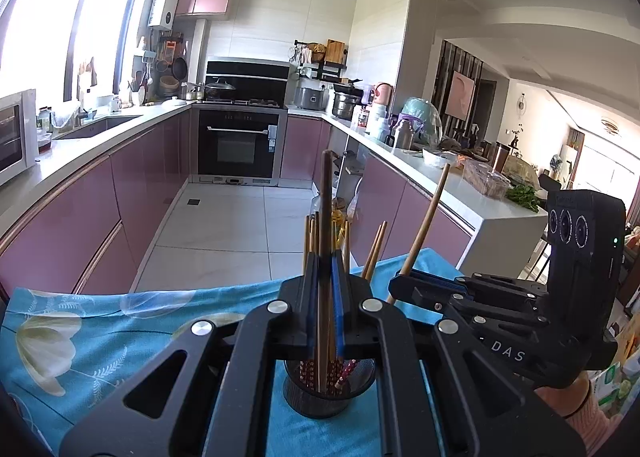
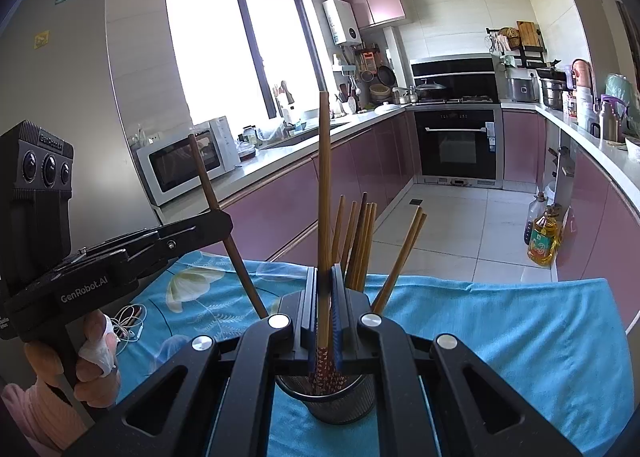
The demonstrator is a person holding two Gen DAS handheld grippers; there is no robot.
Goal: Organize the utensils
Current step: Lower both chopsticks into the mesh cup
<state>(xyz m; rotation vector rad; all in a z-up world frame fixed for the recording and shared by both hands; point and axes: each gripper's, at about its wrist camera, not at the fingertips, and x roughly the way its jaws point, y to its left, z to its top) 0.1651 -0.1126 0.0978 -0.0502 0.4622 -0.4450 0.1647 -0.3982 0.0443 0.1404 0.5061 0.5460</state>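
Both grippers [image 1: 325,257] [image 2: 326,277] tilted down, each clamping chopstick [image 1: 327,193], apparently over holder [image 1: 320,397].

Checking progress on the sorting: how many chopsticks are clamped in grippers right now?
2. One dark chopstick stands in the left gripper, one lighter chopstick in the right gripper, both over the mesh cup. Other chopsticks stand loose in it.

— Obstacles over the mesh cup [image 2: 326,397]: upright chopsticks [image 2: 358,241] fanned across its mouth; each gripper clamped on one stick, left gripper [image 2: 224,223] close beside right gripper [image 2: 325,285].

— Free room: bare blue cloth [image 2: 500,337] to the right of the cup; open floor [image 2: 448,217] beyond the table edge.
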